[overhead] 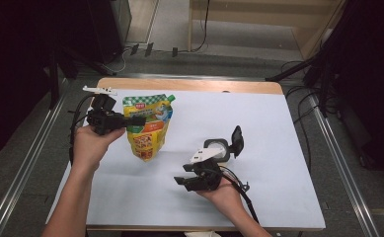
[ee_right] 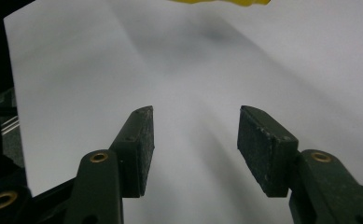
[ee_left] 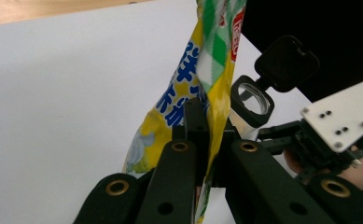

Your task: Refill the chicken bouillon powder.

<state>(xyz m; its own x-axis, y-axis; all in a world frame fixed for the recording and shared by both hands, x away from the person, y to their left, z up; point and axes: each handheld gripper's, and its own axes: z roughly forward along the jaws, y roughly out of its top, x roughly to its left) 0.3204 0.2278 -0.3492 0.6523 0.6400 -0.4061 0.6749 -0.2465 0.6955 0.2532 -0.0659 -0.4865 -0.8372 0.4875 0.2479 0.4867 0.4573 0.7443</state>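
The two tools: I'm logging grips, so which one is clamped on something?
The left tool, at the high view's left, pinches the yellow-green pouch. The right tool stands open over bare table, nothing between its pads.

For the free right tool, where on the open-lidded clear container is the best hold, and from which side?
Probably the clear container's round body below the rim, approached from the near side where the right tool sits with jaws open. Its black flip lid stands open on the far-right side, so the top and that side look awkward. The left tool is shut on the pouch.
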